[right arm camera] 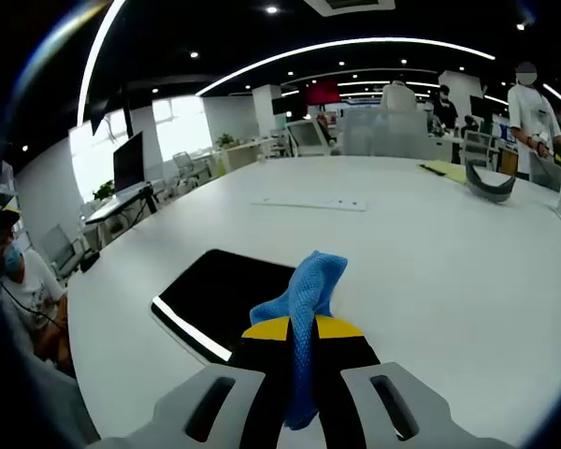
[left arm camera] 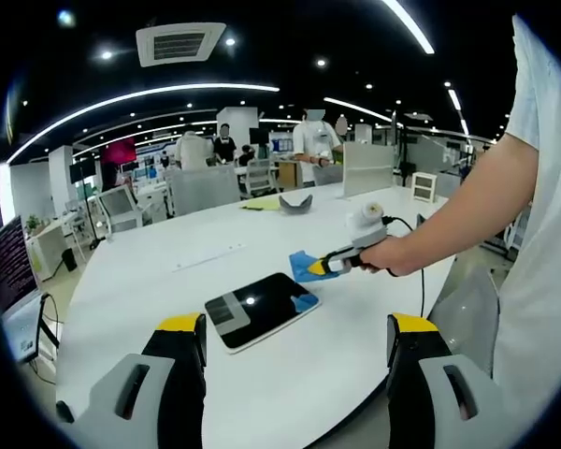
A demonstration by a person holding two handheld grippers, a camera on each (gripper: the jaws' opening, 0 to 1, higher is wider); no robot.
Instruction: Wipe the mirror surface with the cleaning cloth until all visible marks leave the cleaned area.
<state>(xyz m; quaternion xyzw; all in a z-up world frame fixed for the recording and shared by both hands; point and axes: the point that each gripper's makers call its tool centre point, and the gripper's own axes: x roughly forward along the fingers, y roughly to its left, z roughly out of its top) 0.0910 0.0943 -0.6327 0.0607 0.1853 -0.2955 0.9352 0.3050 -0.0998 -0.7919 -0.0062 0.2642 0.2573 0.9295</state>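
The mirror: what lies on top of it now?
A corner of the blue cleaning cloth, held by the right gripper, overlaps the mirror's far edge. Whatever marks sit beneath the cloth are hidden.

My left gripper (left arm camera: 297, 339) hangs with yellow-tipped jaws wide apart — my right gripper (right arm camera: 302, 329) is clamped on the crumpled blue cleaning cloth (right arm camera: 304, 299), right hand (left arm camera: 385, 255) gripping its handle.

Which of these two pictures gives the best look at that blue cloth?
The right gripper view: the blue cloth is close up, pinched upright in the right claw, its weave visible, in front of the mirror. The left gripper view shows the cloth far off, a small blue patch at that claw's tip, beside the mirror.
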